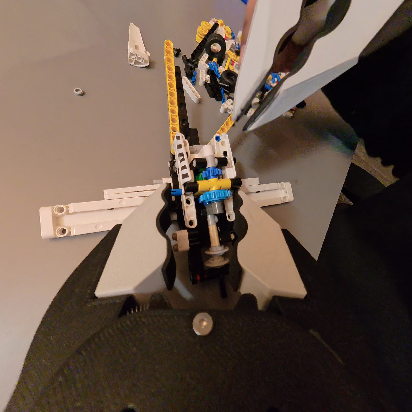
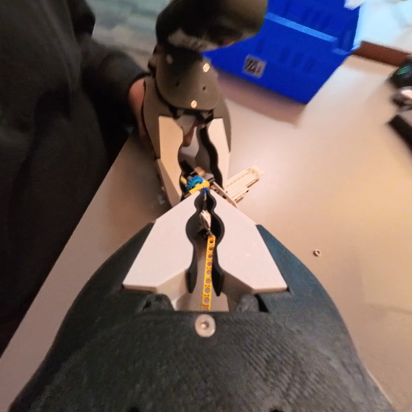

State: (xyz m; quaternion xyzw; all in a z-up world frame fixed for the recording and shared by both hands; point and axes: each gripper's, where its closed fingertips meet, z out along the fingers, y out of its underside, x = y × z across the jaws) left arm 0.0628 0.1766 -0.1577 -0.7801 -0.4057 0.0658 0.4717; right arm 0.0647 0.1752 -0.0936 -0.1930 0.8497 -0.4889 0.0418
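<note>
My left gripper (image 1: 202, 190) is shut on a building-brick model (image 1: 209, 185) with blue gears, a yellow cross connector, white beams and a black frame. Both pads press on its sides. Long white panels (image 1: 89, 214) stick out to either side beneath it on the grey table (image 1: 66, 133). Long yellow and black beams (image 1: 171, 89) run away from the model. My right gripper (image 2: 204, 194) is shut, and I see nothing between its pads. Its tips hover just above the model's far end (image 2: 196, 181). It also shows in the left wrist view (image 1: 240, 121), beside a second yellow beam (image 1: 225, 127).
A pile of loose yellow, black, white and blue parts and tyres (image 1: 214, 60) lies beyond the model. A white wedge panel (image 1: 137, 48) and a small grey ring (image 1: 78, 91) lie apart at the left. A blue bin (image 2: 289, 55) stands on the table. The table edge (image 1: 330, 200) is close, with a person in dark clothing (image 2: 44, 111) beside it.
</note>
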